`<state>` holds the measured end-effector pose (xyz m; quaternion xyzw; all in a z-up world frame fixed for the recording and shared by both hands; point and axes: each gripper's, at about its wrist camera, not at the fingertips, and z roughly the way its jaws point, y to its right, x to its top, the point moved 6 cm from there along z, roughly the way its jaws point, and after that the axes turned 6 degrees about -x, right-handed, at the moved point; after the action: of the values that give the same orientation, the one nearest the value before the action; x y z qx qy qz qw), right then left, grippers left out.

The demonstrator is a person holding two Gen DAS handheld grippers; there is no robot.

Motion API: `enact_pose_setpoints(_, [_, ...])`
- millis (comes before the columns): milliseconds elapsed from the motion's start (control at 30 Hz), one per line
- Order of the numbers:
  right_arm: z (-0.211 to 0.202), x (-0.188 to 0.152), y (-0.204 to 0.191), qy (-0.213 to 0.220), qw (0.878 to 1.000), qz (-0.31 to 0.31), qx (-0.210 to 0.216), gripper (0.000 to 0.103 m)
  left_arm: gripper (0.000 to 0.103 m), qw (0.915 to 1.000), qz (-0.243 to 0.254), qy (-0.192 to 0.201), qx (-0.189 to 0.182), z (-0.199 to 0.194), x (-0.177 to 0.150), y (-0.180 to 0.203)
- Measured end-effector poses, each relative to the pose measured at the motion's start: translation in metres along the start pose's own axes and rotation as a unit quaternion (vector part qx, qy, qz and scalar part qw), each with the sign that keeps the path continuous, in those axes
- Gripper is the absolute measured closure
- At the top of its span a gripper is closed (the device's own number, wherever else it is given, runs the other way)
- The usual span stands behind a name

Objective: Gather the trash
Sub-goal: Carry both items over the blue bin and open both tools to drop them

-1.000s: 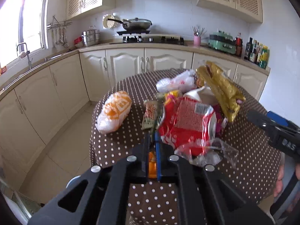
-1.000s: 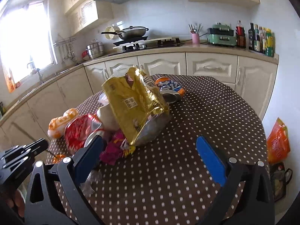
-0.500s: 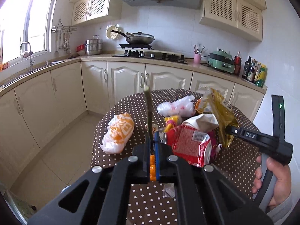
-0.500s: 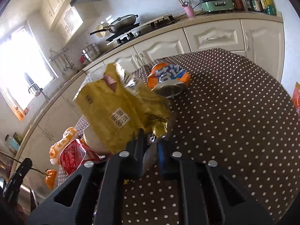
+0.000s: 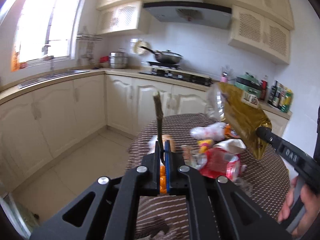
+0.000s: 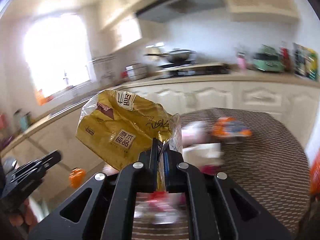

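Right wrist view shows my right gripper (image 6: 160, 150) clamped on a corner of the gold bag (image 6: 122, 128), lifted above the far table (image 6: 270, 170); my left gripper (image 5: 163, 150) pinches a thin stick (image 5: 158, 116); either shallow hold may slip.

trash (image 5: 218, 160) on table (image 5: 266, 172), stove (image 5: 176, 74) behind

Left gripper (image 5: 164, 150): jaws clamped together, fingers pointing slightly downward, something thin pinched between them. Right gripper (image 6: 160, 150): jaws closed tight, likewise angled a little down, carried in a bare hand (image 5: 296, 200) gripping its handle behind the jaws.
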<state>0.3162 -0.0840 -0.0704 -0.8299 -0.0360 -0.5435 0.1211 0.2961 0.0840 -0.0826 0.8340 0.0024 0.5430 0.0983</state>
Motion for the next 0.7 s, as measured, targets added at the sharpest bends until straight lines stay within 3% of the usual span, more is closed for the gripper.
enact_pose_setpoints(200, [0.042,-0.044,-0.128,-0.052,0.991,-0.076,0.092,0.099,0.100,0.9943,-0.031,-0.007,0.101,-0.042,-0.024,-0.095])
enact_pose_setpoints(333, [0.076,-0.086,-0.195,-0.099,0.980,-0.114,0.132,0.099,0.100,0.9815,-0.074,-0.036,0.173,-0.057,-0.055,-0.174])
enact_pose_setpoints(467, [0.116,-0.145,-0.253,-0.160,0.963,-0.155,0.150,0.098,0.100,0.9714,-0.109,-0.069,0.199,-0.046,-0.086,-0.229])
enact_pose_setpoints(700, [0.212,-0.245,-0.284,-0.283,0.933,-0.182,0.129,0.098,0.100,0.9521,-0.170,-0.162,0.196,0.026,-0.162,-0.307])
